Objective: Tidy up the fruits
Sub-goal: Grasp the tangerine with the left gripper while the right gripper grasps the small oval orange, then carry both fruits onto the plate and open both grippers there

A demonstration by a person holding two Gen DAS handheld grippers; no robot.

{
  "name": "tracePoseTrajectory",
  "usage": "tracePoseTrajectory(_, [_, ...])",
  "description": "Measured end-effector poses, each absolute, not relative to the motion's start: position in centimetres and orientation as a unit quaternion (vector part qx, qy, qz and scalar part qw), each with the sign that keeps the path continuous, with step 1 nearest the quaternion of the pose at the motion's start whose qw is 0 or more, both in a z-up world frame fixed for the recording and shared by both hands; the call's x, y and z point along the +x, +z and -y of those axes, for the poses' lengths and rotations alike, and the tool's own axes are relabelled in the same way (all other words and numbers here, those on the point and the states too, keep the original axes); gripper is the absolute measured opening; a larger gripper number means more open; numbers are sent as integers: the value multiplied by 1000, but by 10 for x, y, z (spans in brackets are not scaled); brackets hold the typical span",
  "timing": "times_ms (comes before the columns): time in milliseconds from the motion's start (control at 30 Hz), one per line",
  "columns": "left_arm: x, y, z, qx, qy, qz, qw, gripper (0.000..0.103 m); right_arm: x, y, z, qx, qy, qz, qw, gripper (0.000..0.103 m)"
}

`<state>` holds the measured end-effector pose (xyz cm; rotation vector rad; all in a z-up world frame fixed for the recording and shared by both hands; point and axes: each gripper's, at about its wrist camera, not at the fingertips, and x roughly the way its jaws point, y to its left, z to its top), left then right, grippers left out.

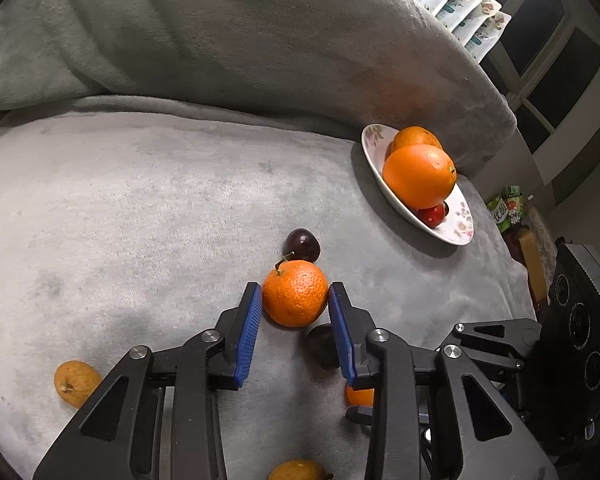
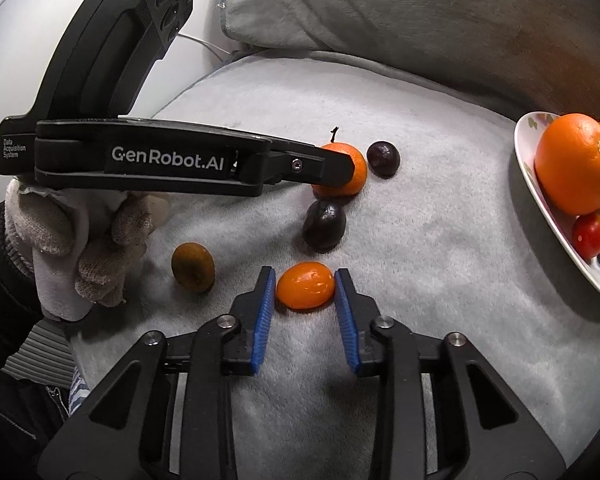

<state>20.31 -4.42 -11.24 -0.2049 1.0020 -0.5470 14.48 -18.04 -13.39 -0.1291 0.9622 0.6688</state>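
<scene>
In the left wrist view my left gripper (image 1: 296, 298) has its blue pads on both sides of a stemmed mandarin (image 1: 295, 294) on the grey blanket; the pads touch or nearly touch it. A dark plum (image 1: 301, 245) lies just beyond, another (image 1: 320, 344) just below. In the right wrist view my right gripper (image 2: 305, 282) brackets a small orange kumquat (image 2: 305, 290), pads close on both sides. The left gripper's body (image 2: 168, 160) crosses that view, reaching the mandarin (image 2: 354, 174). A floral plate (image 1: 374, 146) at right holds two oranges (image 1: 419, 176) and a red tomato (image 1: 432, 214).
A brownish fruit (image 2: 193, 267) lies left of the kumquat, and two yellow-brown fruits (image 1: 75, 383) lie near the blanket's front. A grey cushion (image 1: 240, 28) rises behind. Packets (image 1: 456, 4) and a window stand far right. A gloved hand (image 2: 80, 240) holds the left gripper.
</scene>
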Motion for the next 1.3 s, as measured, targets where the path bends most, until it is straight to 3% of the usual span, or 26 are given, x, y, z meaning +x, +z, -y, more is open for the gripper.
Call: tracePoseTrajectory(1300, [190,-59,84,-108,-301,-417,851,30,139,-77,306,13,210,-379,901,30])
